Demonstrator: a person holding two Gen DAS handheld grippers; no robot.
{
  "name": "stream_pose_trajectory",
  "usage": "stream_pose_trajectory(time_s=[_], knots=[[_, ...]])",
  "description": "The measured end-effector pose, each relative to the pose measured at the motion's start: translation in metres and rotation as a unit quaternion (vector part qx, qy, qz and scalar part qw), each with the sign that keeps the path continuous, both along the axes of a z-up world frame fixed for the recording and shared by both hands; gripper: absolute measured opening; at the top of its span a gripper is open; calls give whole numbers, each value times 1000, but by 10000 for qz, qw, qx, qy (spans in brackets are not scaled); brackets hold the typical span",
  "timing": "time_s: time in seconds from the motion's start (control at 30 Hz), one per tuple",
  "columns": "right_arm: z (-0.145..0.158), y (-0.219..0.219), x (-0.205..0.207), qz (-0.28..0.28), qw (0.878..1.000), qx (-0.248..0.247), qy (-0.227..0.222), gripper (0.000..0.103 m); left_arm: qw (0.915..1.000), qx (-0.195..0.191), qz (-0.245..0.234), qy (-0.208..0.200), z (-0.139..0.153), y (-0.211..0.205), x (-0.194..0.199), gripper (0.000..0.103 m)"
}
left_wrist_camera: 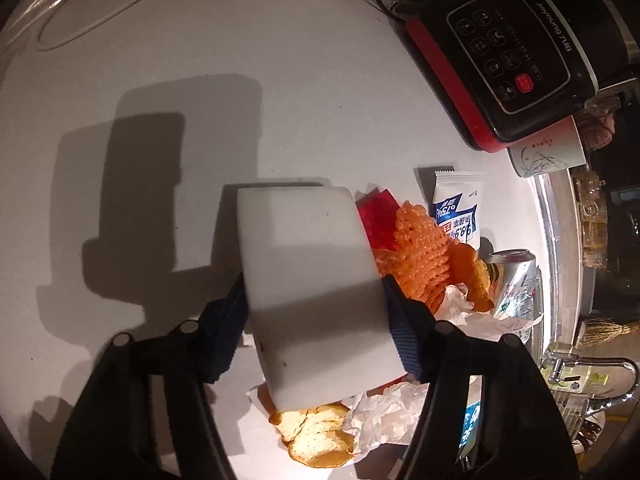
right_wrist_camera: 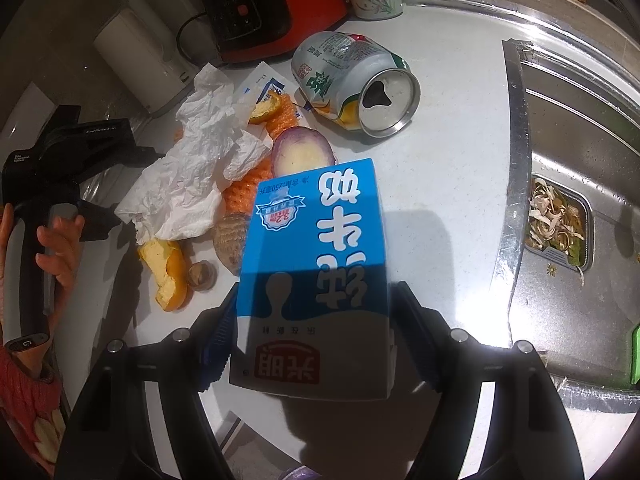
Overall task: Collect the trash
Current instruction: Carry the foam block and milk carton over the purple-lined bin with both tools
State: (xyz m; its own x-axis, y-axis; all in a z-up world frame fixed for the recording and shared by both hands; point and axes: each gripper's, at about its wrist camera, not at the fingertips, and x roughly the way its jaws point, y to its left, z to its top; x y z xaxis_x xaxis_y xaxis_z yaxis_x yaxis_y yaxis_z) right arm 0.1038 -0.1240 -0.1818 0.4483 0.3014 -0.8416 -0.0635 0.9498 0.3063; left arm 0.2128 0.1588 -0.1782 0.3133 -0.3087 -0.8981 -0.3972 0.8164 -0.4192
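Observation:
My left gripper [left_wrist_camera: 314, 304] is shut on a flat white block [left_wrist_camera: 304, 264], with its blue pads [left_wrist_camera: 402, 328] pressed against both sides. Behind the block lies the trash pile: an orange foam net [left_wrist_camera: 420, 256], orange peel [left_wrist_camera: 316, 436], crumpled tissue [left_wrist_camera: 380, 412], a red wrapper [left_wrist_camera: 378, 220], a wipe packet [left_wrist_camera: 456, 208] and a dented can [left_wrist_camera: 516, 280]. My right gripper [right_wrist_camera: 316, 320] is shut on a blue-and-white milk carton [right_wrist_camera: 316, 248] and holds it above the counter. Beyond the carton are the tissue [right_wrist_camera: 200, 168], the can [right_wrist_camera: 352, 80], peel [right_wrist_camera: 168, 276], a purple-rimmed vegetable slice [right_wrist_camera: 302, 154] and a brown root [right_wrist_camera: 230, 240].
A black-and-red appliance [left_wrist_camera: 512, 48] and a flowered cup [left_wrist_camera: 548, 152] stand at the back of the white counter [left_wrist_camera: 240, 60]. A steel sink [right_wrist_camera: 580, 128] with a scrap-filled strainer [right_wrist_camera: 556, 220] lies to the right. A hand [right_wrist_camera: 56, 248] grips the left tool's handle. A white kettle [right_wrist_camera: 136, 60] stands at the far left.

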Motion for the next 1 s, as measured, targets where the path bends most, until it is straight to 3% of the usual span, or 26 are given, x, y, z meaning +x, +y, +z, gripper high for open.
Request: stream_pose_trajectory(time_s=[0.13, 0.33, 0.53, 0.67, 0.9, 1.0], knots=[[7, -2, -5, 19, 9999, -29, -124, 74, 9994, 63, -89, -317, 15, 0, -11, 61], [30, -1, -19, 89, 9986, -119, -505, 74, 9919, 361, -344, -1168, 62, -8, -52, 61], [58, -3, -53, 187, 9956, -232, -892, 74, 9748, 899, -660, -1932, 111, -29, -112, 61], [76, -13, -88, 135, 9939, -317, -1045, 74, 9591, 1314, -951, -2320, 136, -52, -161, 61], [103, -41, -156, 133, 9914, -482, -1207, 74, 9391, 1676, -1426, -2640, 149, -107, -229, 62], [104, -55, -188, 179, 9914, -454, -1214, 74, 9355, 1653, -1573, -2697, 149, -126, -256, 62]])
